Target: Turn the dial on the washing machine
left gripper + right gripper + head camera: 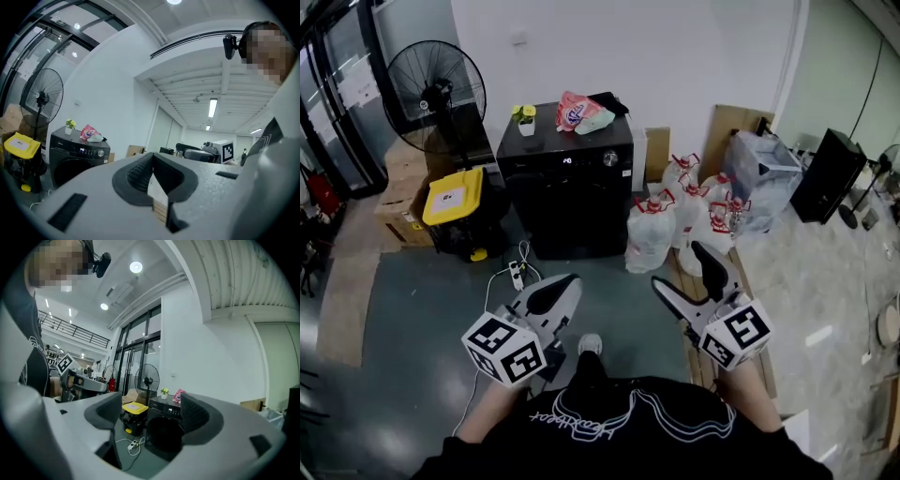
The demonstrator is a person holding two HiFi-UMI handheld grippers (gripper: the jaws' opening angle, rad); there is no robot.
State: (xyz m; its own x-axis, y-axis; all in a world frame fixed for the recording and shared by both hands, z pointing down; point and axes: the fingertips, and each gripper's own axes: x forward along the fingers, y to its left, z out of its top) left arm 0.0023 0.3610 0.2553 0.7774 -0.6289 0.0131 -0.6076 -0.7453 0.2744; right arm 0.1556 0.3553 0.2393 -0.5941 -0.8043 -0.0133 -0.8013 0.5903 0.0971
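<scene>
The black washing machine stands against the far wall, its silver dial at the right end of the control strip. Both grippers hang low near the person's body, well short of the machine. My left gripper is shut, its jaws meeting with nothing between them; the left gripper view shows the pads closed and the washer with its dial far off at left. My right gripper stands open and empty; between its jaws the washer shows in the distance.
A small potted plant and a pink bag sit on the washer. A standing fan and a yellow-lidded box are at its left, bagged bottles at its right. A power strip with cable lies on the grey floor.
</scene>
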